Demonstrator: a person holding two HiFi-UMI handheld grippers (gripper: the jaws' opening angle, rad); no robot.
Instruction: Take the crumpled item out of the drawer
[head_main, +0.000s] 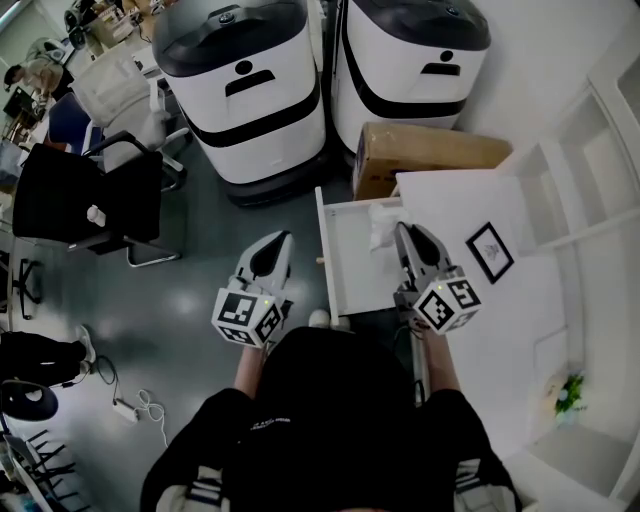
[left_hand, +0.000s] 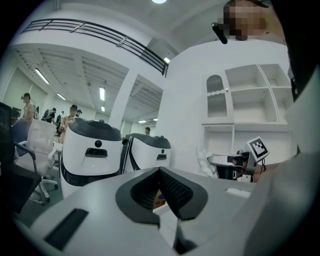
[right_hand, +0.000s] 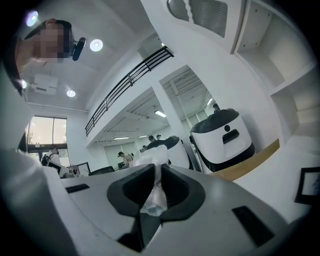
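The white drawer (head_main: 345, 265) stands pulled out from the cabinet, to the left of my right gripper. A crumpled white, partly clear plastic item (head_main: 383, 226) is at the drawer's far right corner, at the tip of my right gripper (head_main: 401, 233). In the right gripper view the jaws (right_hand: 156, 167) are shut on a strip of that crumpled item (right_hand: 151, 196), which bunches up above them. My left gripper (head_main: 279, 240) hangs over the floor left of the drawer, and in its own view (left_hand: 160, 171) its jaws are shut on nothing. That view also shows the crumpled item (left_hand: 205, 159) to the right.
Two large white-and-black machines (head_main: 250, 90) (head_main: 410, 50) stand beyond the drawer, with a cardboard box (head_main: 430, 150) beside them. The white cabinet top (head_main: 470, 200) carries a framed picture (head_main: 490, 251). A black chair (head_main: 90, 195) stands at the left, white shelves (head_main: 590, 140) at the right.
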